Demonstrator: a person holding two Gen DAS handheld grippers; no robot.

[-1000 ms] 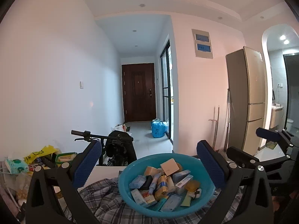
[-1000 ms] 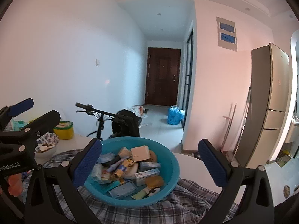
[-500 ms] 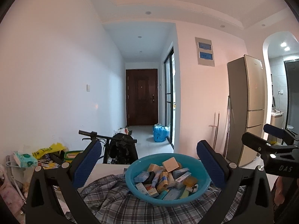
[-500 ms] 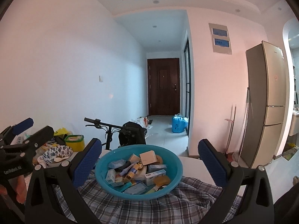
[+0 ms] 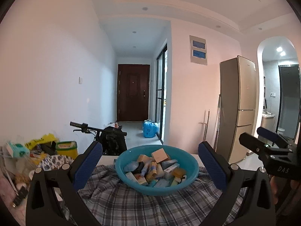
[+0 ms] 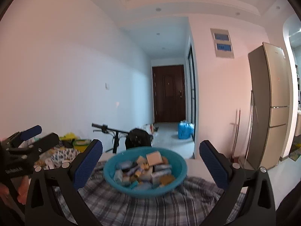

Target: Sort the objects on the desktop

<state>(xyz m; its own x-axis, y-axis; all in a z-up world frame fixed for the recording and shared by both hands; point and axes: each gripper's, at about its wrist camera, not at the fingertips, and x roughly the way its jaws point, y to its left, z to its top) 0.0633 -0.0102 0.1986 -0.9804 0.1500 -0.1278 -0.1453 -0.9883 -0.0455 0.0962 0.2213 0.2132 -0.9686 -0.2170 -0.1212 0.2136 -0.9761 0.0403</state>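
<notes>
A teal basin (image 5: 157,169) full of small boxes, tubes and packets sits on a plaid cloth (image 5: 150,203) on the table. It also shows in the right wrist view (image 6: 144,175), blurred. My left gripper (image 5: 150,162) is open and empty, held back from the basin, which sits between its blue pads. My right gripper (image 6: 150,160) is open and empty, likewise framing the basin. Each gripper shows in the other's view: the right at the right edge (image 5: 270,145), the left at the left edge (image 6: 30,141).
Clutter lies on the table's left: a patterned bowl (image 5: 54,162), a yellow-green tub (image 5: 66,148), a tissue pack (image 5: 16,148). A bicycle (image 5: 105,137) stands beyond the table. A fridge (image 5: 239,107) is at the right.
Both grippers have pulled back and up from the basin, which now looks smaller and farther. The right wrist view is blurred with motion. Both stay open.
</notes>
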